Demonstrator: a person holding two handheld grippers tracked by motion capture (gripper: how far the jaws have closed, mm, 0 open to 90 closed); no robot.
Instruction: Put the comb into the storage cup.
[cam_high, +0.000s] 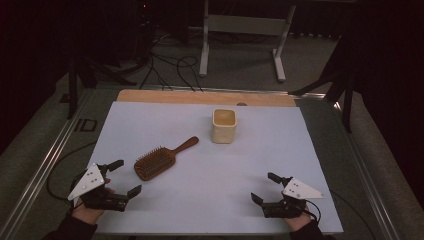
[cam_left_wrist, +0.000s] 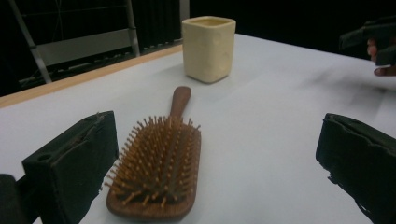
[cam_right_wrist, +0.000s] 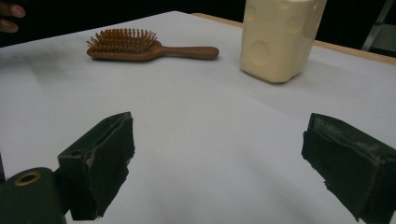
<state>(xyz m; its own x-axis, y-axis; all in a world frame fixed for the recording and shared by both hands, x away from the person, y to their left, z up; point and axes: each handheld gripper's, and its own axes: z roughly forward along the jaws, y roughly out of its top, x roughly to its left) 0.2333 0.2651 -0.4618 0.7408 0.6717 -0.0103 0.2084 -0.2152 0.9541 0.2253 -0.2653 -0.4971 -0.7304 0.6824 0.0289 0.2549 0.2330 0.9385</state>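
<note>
Nothing is picked up yet; by the look of it the work is at its very start. Your left gripper (cam_high: 123, 177) sits low at the near left of the table (cam_high: 200, 210), jaws spread wide with nothing between them. Just beyond it lies the hairbrush (cam_high: 156, 162), bristles up, head toward you, handle pointing away and to the right at the cup (cam_high: 223, 125). In the left gripper view the hairbrush (cam_left_wrist: 161, 168) sits between the jaws' line of sight, near the left one but not touching as far as you can tell. The cup stands upright past the handle tip, apart from the brush. Your right gripper (cam_high: 265, 186) rests at the near right, jaws also wide apart and holding nothing, well apart from both things; in the right gripper view the cup (cam_right_wrist: 279, 37) and brush (cam_right_wrist: 135, 45) sit far ahead.

Left to do, as a judgement: grab the brush, likely get it to the cup. Everything remains.

Nothing on the table blocks the way. Beyond the far edge are cables (cam_high: 170, 67) on the floor and a white stand (cam_high: 240, 30), out of reach.
</note>
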